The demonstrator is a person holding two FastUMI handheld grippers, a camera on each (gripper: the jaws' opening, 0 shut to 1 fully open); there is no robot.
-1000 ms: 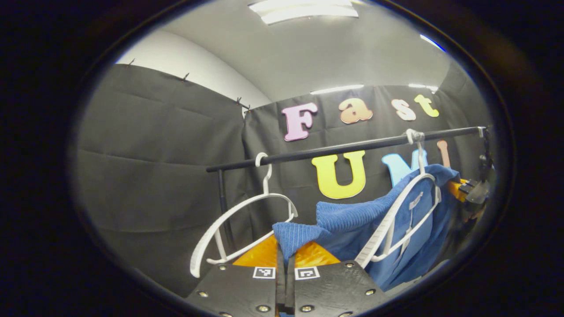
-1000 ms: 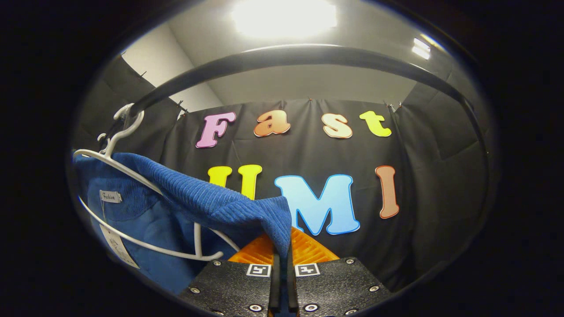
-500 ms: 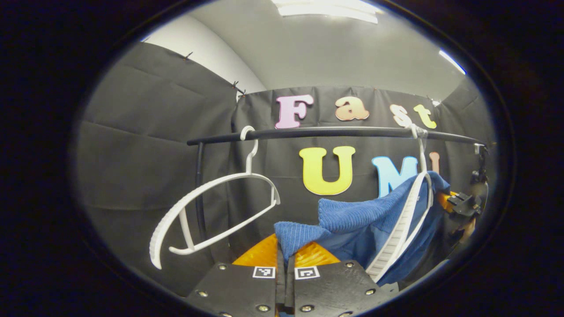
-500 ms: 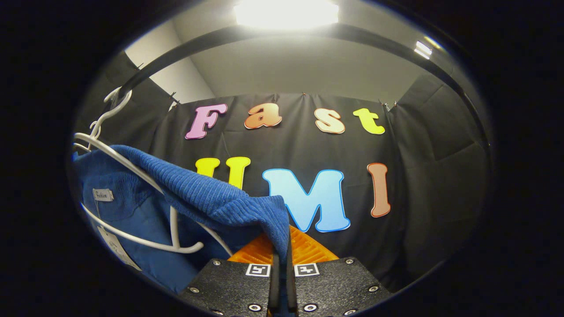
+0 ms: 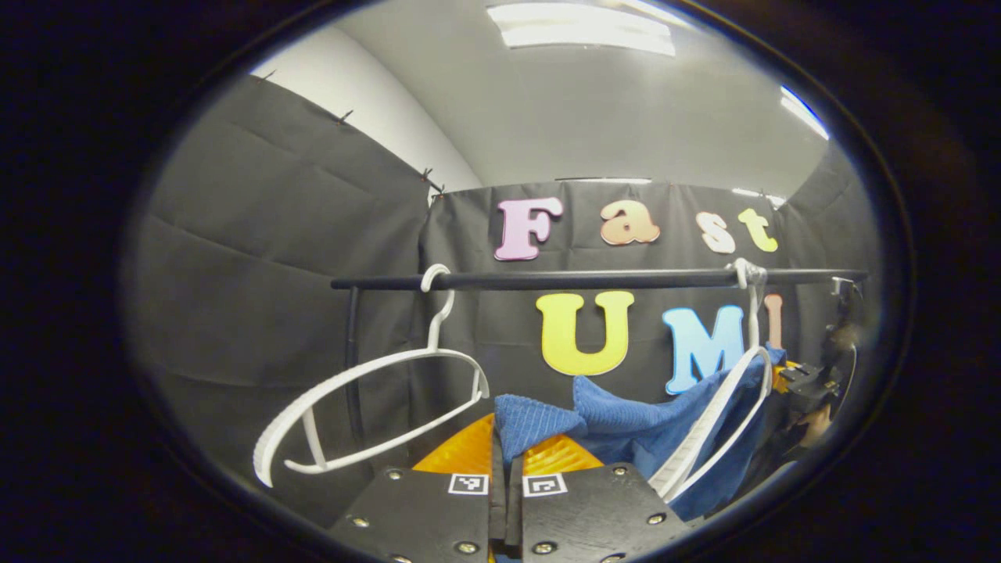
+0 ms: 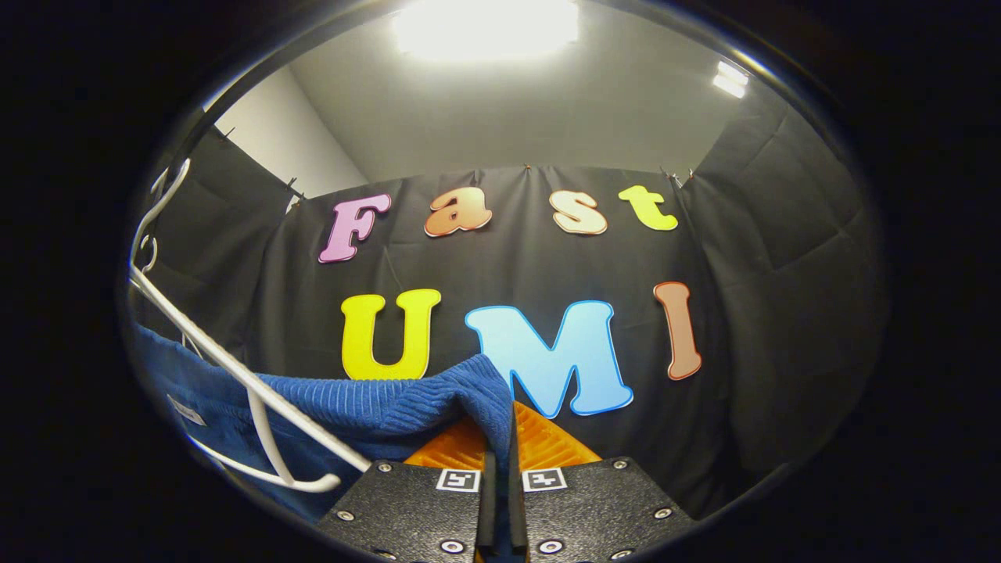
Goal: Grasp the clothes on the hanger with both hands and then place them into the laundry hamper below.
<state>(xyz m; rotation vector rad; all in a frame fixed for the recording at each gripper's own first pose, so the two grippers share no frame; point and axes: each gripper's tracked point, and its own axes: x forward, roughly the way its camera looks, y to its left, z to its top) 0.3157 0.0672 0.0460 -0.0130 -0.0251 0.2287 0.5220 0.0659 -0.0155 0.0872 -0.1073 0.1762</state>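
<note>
Black cloth wall (image 5: 258, 234) hung in creased panels and pinned along its top edge, white wall (image 5: 375, 117) above it at the left, grey ceiling (image 6: 500, 109), bright ceiling light panel (image 6: 485, 27), black clothes rail (image 5: 579, 279) on a black upright post (image 5: 352, 352)

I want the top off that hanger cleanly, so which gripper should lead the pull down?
Probably the right gripper: its side of the blue garment already hangs below the white hanger. The left gripper is also shut on the cloth.
</note>
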